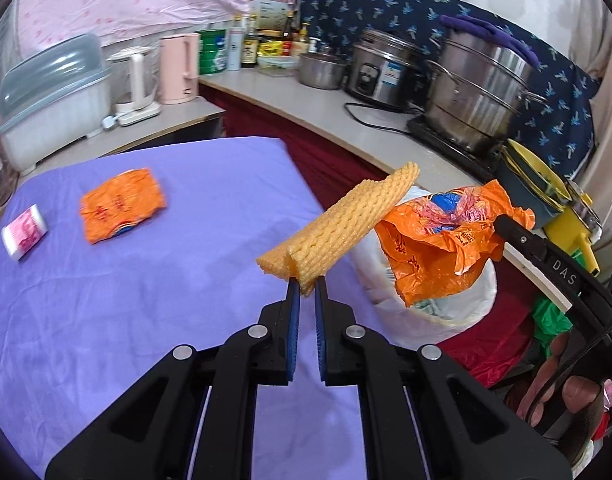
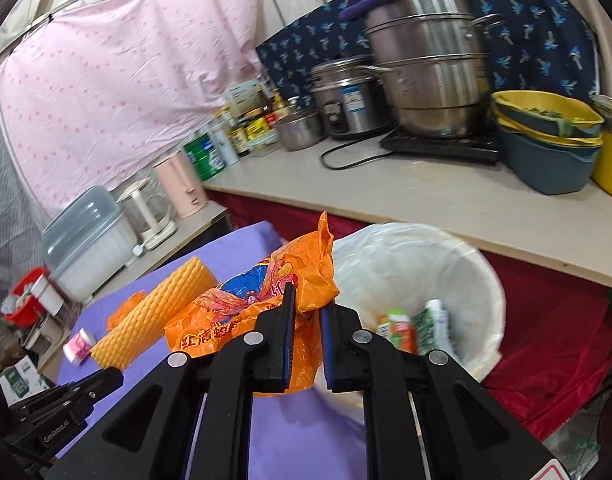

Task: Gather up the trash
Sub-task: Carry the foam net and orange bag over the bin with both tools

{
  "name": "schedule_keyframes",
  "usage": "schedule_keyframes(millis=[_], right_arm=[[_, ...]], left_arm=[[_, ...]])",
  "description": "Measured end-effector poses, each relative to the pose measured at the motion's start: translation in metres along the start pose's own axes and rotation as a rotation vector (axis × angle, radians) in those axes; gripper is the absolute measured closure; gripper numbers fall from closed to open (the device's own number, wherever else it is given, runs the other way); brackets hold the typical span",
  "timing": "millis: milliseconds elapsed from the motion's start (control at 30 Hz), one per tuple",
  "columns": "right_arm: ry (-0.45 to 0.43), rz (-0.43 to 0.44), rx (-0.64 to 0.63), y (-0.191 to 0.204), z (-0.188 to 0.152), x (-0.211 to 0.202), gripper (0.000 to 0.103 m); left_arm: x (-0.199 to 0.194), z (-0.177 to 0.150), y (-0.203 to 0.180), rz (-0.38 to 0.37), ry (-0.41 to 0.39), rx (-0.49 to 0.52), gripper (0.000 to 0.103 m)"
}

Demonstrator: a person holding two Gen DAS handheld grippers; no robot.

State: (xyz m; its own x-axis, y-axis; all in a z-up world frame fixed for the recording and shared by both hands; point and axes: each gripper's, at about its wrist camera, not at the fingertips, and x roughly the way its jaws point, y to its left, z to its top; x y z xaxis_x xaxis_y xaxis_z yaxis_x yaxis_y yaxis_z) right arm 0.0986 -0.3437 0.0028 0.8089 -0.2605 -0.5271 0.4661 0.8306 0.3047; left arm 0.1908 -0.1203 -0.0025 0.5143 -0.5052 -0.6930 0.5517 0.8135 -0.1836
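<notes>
Gripping a yellow foam net in my left gripper, I clamp an orange bag in my right gripper beside the lined bin, which holds cartons seen only from my right wrist; an orange wrapper and pink packet lie near the purple table's left edge.

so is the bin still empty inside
No, the white-lined trash bin already holds a couple of green and orange packets at the bottom.

Black tongs, blue pads, silver screws
</notes>
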Motion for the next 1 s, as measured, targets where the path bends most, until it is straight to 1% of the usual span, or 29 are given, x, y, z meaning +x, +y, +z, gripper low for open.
schedule_keyframes(millis=[133,300,567,767,1000], right_arm=[[-0.024,-0.052,0.009,-0.029,0.009,-0.007,0.092],[-0.038,-0.104,0.030,-0.064,0.015,-0.011,0.092],[-0.038,-0.169,0.064,-0.103,0.016,-0.004,0.092],[-0.034,-0.180,0.097,-0.122,0.012,0.001,0.092],[-0.025,-0.173,0.107,-0.128,0.013,0.009,0.092]], left_arm=[[0.015,0.004,-0.033,-0.026,0.016,0.033,0.096],[0.035,0.005,-0.062,-0.039,0.043,0.063,0.096],[0.066,0.006,-0.092,-0.030,0.089,0.093,0.096],[0.085,0.006,-0.104,-0.016,0.115,0.106,0.096],[0.100,0.006,-0.112,-0.004,0.142,0.107,0.095]])
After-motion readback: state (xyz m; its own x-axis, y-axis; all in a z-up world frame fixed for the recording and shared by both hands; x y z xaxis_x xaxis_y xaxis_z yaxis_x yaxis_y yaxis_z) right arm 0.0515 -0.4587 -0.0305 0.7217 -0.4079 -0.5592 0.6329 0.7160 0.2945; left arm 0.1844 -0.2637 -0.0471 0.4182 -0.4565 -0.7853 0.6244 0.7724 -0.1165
